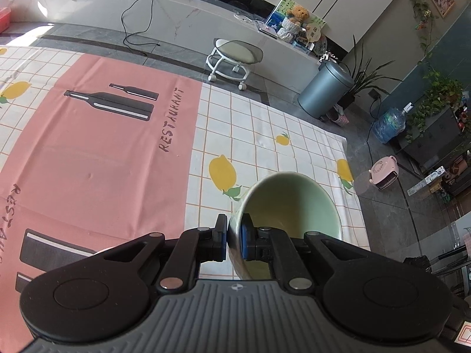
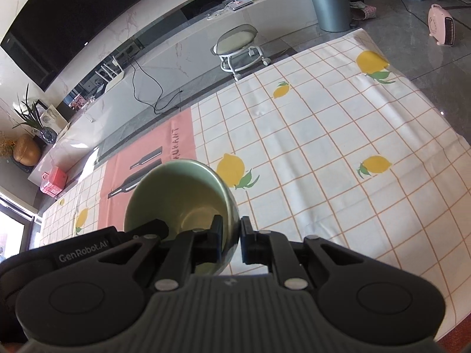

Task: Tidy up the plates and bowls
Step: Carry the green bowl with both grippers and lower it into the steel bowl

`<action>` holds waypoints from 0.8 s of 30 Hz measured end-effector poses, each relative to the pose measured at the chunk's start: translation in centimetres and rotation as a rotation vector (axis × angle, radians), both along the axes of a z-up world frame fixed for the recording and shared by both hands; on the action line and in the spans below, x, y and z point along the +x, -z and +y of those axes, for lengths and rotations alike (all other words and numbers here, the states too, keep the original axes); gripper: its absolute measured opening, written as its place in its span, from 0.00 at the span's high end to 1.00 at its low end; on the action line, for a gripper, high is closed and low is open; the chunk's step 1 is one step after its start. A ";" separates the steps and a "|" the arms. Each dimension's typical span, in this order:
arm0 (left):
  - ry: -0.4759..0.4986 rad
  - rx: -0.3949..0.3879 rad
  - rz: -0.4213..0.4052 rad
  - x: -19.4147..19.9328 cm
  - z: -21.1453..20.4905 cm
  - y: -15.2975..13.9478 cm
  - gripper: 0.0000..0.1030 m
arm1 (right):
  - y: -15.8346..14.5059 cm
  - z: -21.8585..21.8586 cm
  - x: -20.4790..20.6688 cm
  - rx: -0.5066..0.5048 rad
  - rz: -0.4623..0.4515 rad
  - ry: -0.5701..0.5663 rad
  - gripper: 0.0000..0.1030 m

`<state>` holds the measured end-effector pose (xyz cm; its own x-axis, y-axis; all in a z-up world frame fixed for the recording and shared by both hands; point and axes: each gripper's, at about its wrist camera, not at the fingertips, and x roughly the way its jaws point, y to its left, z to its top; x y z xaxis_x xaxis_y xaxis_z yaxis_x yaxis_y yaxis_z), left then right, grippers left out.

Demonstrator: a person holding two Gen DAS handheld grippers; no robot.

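Observation:
In the left wrist view my left gripper [image 1: 234,235] is shut on the rim of a pale green bowl [image 1: 291,203], one finger outside and one inside, holding it tilted above the lemon-patterned tablecloth [image 1: 265,135]. In the right wrist view my right gripper [image 2: 232,239] is shut on the rim of a green bowl [image 2: 176,191], also tilted and lifted above the cloth [image 2: 323,147]. I cannot tell whether these are the same bowl. No plates are in view.
A pink "RESTAURANT" placemat [image 1: 97,147] lies on the cloth, also visible in the right wrist view [image 2: 147,158]. Beyond the table stand a small wheeled stool [image 1: 235,56], a grey bin [image 1: 326,88], a pink heater [image 1: 384,173] and a long low TV bench [image 2: 176,56].

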<state>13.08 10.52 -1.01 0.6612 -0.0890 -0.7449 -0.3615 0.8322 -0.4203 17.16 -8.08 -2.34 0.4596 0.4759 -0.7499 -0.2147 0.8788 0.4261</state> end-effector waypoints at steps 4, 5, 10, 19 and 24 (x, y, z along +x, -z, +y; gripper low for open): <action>0.022 0.007 -0.026 -1.6 -1.4 -0.9 0.91 | -1.0 -1.8 -2.2 0.019 -0.031 0.024 0.91; 0.029 0.007 -0.028 -1.9 -1.8 -0.9 0.91 | -1.2 -2.2 -2.7 0.021 -0.038 0.029 0.90; 0.065 0.019 -0.034 -2.9 -4.0 -1.3 0.91 | -1.2 -4.8 -5.0 0.029 -0.047 0.064 0.90; 0.148 0.009 0.009 -3.8 -7.4 0.4 0.91 | -0.4 -9.3 -7.3 0.033 -0.023 0.116 0.90; 0.191 0.016 0.061 -4.4 -8.8 1.8 0.90 | 1.3 -10.9 -7.9 0.023 0.022 0.125 0.91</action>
<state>8.64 1.72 -2.86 0.5871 -0.1959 -0.7854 -0.2209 0.8947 -0.3883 9.28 -18.94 -3.59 0.5002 0.4330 -0.7499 -0.0944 0.8881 0.4498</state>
